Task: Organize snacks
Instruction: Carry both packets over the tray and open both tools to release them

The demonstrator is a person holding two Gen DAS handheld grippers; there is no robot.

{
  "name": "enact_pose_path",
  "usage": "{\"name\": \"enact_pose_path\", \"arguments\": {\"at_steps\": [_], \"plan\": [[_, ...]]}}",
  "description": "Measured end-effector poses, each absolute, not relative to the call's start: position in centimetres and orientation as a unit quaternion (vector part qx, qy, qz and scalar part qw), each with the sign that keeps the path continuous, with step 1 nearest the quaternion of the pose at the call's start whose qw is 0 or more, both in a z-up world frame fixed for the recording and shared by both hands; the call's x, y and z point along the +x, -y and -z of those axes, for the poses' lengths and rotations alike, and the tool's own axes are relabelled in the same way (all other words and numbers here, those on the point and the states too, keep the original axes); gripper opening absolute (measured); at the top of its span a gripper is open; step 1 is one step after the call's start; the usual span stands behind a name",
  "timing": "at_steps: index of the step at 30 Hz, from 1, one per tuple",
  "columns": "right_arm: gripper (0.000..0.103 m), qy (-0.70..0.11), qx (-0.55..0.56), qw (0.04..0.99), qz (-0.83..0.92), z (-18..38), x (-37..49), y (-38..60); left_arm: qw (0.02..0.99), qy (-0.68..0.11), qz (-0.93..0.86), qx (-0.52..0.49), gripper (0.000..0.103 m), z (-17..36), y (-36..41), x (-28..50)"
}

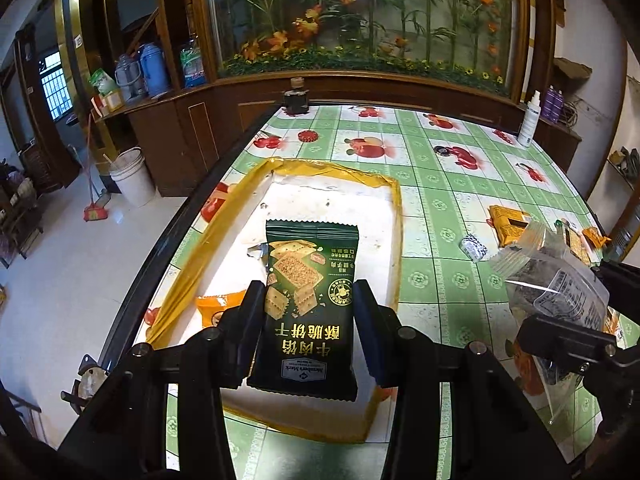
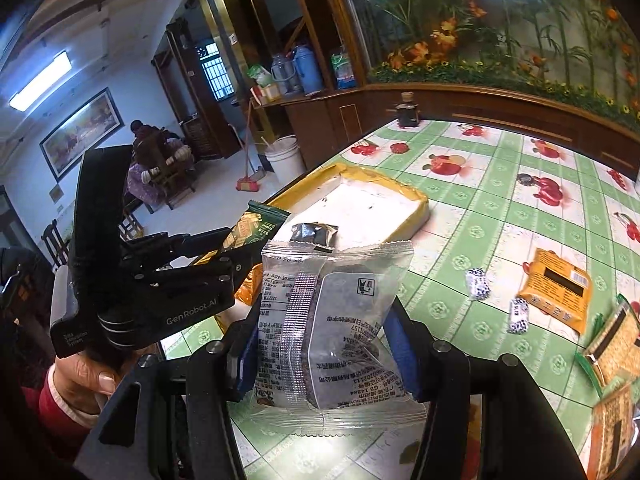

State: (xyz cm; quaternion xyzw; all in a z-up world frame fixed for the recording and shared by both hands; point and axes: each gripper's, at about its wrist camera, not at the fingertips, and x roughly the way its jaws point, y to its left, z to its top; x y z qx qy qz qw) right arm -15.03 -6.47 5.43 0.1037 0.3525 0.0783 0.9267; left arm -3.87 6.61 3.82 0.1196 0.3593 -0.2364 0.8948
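Observation:
My left gripper [image 1: 308, 300] is shut on a dark green cracker packet [image 1: 306, 280] and holds it above the yellow-rimmed white tray [image 1: 332, 170]. An orange packet [image 1: 218, 306] and a small silver packet [image 1: 256, 250] lie in the tray. My right gripper [image 2: 324, 332] is shut on a clear packet with a dark cake [image 2: 332, 320], held near the tray's near right corner; that packet also shows in the left wrist view [image 1: 560, 284]. The left gripper with the green packet [image 2: 256, 226] shows in the right wrist view.
On the green fruit-print tablecloth [image 1: 440, 208] lie an orange packet [image 2: 558, 288], small black-and-white candies [image 2: 478, 284] and further cracker packets [image 2: 612, 344] at the right. A dark bottle [image 1: 297, 98] and a white bottle [image 1: 530, 120] stand at the far edge. The table's left edge drops to the floor.

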Motion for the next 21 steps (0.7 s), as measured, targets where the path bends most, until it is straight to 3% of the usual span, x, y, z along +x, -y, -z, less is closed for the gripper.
{"name": "enact_pose_path", "arguments": {"at_steps": [12,21], "plan": [[0.057,-0.368,0.107,0.919,-0.098,-4.3,-10.0,5.5,0.896,-0.374,0.211,0.115,0.043,-2.9,-7.8,-1.3],[0.057,-0.394,0.119,0.908,-0.074,-2.5,-2.3,6.0,0.869,-0.446,0.195,0.089,0.043,-0.2,-7.4,4.6]]}}
